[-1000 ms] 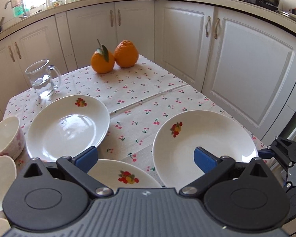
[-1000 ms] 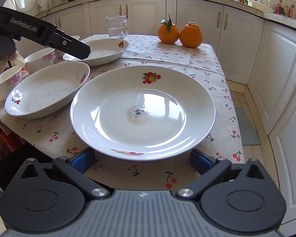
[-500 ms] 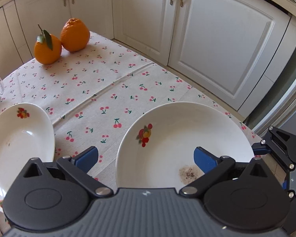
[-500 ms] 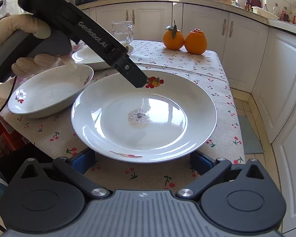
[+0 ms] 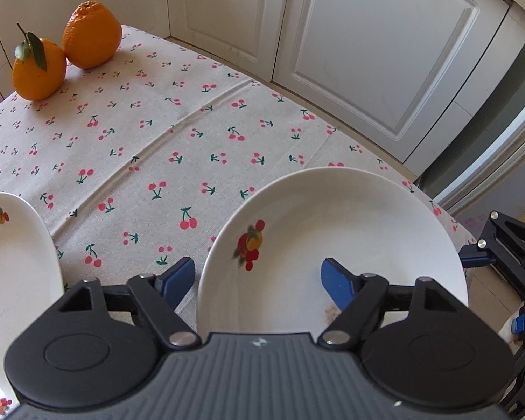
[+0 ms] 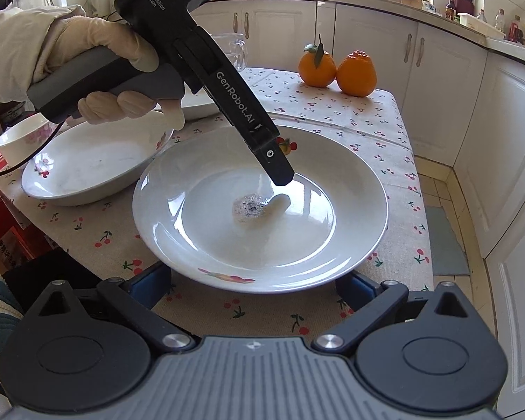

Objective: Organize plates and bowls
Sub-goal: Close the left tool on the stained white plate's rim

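A large white plate with a fruit motif lies on the cherry tablecloth; it also shows in the left wrist view. My left gripper is open and straddles its near-left rim, one finger inside, one outside. In the right wrist view the left gripper's finger hangs over the plate's middle. My right gripper is open, just short of the plate's near rim. A second deep plate lies to the left, with a small bowl beyond it.
Two oranges sit at the table's far end, next to a glass mug. White cabinets line the right side and the back. The table edge runs close behind the large plate.
My left gripper has moved right and down, from over the left plates to the large plate's rim. The right gripper has hardly moved.
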The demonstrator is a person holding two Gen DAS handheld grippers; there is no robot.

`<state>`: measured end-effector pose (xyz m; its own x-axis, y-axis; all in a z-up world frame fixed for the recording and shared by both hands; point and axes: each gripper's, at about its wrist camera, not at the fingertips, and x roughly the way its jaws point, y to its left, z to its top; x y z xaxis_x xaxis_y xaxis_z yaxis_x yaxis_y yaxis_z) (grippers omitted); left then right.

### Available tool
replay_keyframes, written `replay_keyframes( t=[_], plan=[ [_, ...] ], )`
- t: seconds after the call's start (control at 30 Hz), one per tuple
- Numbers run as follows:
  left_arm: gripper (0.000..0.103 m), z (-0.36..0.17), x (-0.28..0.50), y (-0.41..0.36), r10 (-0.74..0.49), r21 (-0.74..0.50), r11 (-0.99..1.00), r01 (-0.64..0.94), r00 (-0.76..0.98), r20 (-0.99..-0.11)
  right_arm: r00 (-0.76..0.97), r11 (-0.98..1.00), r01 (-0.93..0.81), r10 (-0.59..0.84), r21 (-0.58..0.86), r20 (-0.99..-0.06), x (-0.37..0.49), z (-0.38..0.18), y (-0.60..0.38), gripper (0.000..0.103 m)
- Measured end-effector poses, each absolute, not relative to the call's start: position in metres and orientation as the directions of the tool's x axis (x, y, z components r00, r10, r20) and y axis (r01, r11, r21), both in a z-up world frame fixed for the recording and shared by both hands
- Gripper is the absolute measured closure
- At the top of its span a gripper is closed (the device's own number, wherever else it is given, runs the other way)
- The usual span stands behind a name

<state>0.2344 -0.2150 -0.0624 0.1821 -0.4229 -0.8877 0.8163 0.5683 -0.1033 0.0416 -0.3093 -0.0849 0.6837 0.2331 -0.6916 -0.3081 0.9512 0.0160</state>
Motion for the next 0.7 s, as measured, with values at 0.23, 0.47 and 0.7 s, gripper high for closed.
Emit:
replay_keyframes(
  t=[0.23,0.47,0.7],
  plan=[
    [0.038,-0.0607,0.2351,-0.2174,-0.415,-0.105,0.540,0.835,0.156,-0.896,0.681,0.952,-0.306,0.233,0.019,-0.694,0.0417,-0.0831,-0.3128,0.007],
    [0.042,-0.0607,0.2373,-0.2184,-0.401,-0.097,0.524,0.846,0.144,-0.905,0.680,0.953,-0.302,0.231,0.022,-0.696,0.0420,-0.0822,-0.3124,0.010],
    [0.044,-0.0585,0.2375,-0.2161,-0.404,-0.099,0.517,0.850,0.141,-0.904,0.672,0.950,-0.312,0.237,0.022,-0.702,0.0450,-0.0811,-0.3145,0.011]
  ],
)
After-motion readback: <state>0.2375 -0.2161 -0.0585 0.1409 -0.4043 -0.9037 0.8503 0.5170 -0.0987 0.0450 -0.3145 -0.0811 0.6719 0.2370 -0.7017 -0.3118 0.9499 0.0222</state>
